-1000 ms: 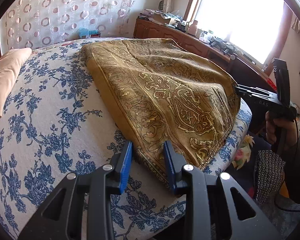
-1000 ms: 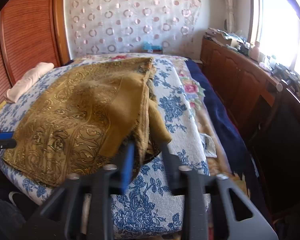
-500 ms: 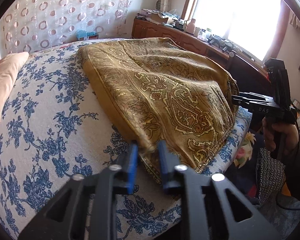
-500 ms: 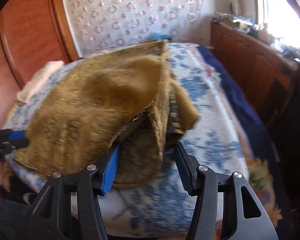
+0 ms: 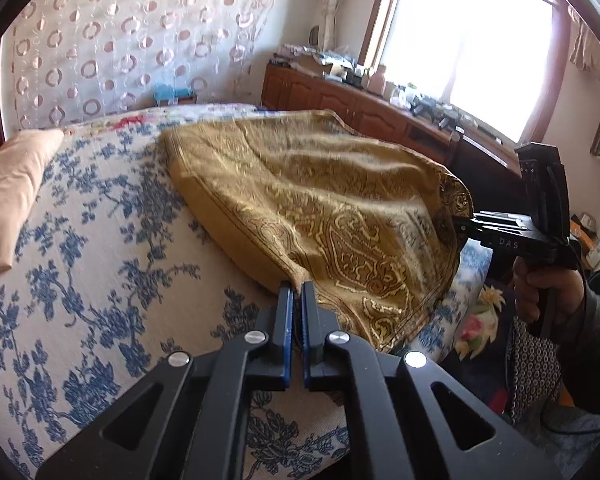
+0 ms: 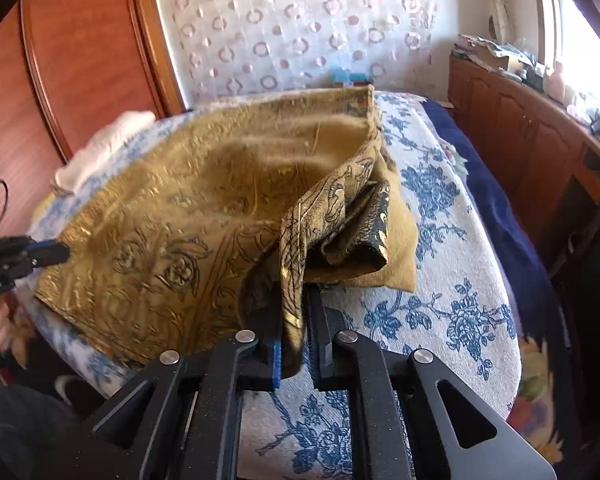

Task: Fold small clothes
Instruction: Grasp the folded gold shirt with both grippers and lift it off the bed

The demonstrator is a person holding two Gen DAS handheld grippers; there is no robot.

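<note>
Left gripper [image 5: 297, 289] and right gripper [image 6: 294, 312] pinch cloth [image 5: 332, 200], seemingly lifted.

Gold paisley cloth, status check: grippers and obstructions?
Left gripper and right gripper both shut on gold paisley cloth. Near edge lifted off blue floral bedspread. Nothing in the way.

Gold paisley cloth [image 5: 332, 208] — blue-floral white bedspread [image 5: 100, 264]

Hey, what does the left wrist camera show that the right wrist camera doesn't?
Only the left wrist view shows the bright window and the right claw from the side, gripping the gold cloth. Only the right wrist view shows the red wooden headboard, the navy blanket and the cloth's bunched folds. Both show the floral bedspread and both claws shut on the cloth.
</note>
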